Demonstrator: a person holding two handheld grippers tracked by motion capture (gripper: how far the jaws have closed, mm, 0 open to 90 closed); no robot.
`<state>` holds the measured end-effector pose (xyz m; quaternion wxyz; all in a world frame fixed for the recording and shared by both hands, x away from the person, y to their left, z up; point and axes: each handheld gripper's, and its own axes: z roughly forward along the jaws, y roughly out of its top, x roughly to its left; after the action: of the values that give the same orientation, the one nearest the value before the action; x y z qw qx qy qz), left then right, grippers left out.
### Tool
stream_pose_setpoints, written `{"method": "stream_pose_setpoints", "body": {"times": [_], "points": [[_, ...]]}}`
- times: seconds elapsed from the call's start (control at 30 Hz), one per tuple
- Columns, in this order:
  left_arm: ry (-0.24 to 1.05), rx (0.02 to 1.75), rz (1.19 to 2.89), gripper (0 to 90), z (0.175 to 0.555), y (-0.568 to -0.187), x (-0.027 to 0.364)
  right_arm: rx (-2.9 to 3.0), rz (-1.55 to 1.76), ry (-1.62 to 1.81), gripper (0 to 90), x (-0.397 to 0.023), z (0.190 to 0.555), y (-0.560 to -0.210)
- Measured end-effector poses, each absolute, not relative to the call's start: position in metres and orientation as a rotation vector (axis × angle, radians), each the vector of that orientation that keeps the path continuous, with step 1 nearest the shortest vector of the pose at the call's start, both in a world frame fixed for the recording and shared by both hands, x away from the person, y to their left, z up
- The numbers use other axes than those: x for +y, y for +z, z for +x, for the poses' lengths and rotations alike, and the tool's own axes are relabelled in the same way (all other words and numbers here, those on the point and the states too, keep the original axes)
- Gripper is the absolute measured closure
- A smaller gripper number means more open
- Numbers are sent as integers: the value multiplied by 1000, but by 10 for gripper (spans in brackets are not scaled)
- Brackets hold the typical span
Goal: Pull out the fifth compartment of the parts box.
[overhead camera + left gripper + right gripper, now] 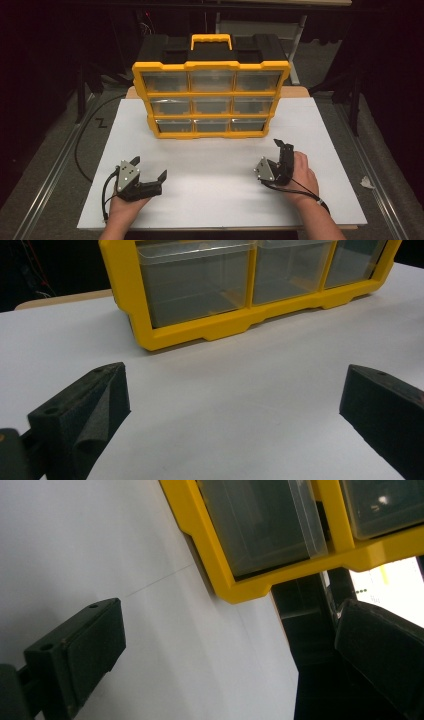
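Note:
A yellow and black drawer organizer (211, 65) with a yellow handle and three rows of clear drawers stands upright at the back middle of the white table board (210, 195). My left gripper (148, 169) rests low at the front left, open, nothing between its jaws. In the left gripper view the left gripper (235, 400) faces the organizer's bottom row (225, 327) across bare board. My right gripper (283, 149) is rolled on its side at the front right, open and empty. In the right gripper view the right gripper (230, 640) points past the organizer's lower corner (205, 545).
The board's edges drop to a grey floor with metal rails on both sides. A black cable (82, 145) loops on the left floor, and a crumpled white scrap (367, 182) lies on the right. Dark table legs and frames stand behind the organizer.

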<state>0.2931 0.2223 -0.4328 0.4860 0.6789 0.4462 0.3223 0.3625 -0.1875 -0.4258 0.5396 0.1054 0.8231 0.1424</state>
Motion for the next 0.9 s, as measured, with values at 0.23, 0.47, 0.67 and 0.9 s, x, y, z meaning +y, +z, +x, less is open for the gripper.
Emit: {"method": "stream_pose_setpoints", "body": {"times": [0.23, 0.47, 0.67, 0.9], "points": [[796, 1087, 1656, 3, 293, -433, 223, 1945, 173, 271, 12, -184, 360, -427], [798, 1090, 1655, 3, 293, -433, 223, 1919, 94, 217, 11, -179, 355, -425], [774, 1087, 1656, 6, 294, -433, 223, 1907, 40, 184, 11, -175, 352, -426], [763, 1091, 1650, 5, 294, -433, 223, 1882, -21, 150, 12, -165, 346, -425]]}}
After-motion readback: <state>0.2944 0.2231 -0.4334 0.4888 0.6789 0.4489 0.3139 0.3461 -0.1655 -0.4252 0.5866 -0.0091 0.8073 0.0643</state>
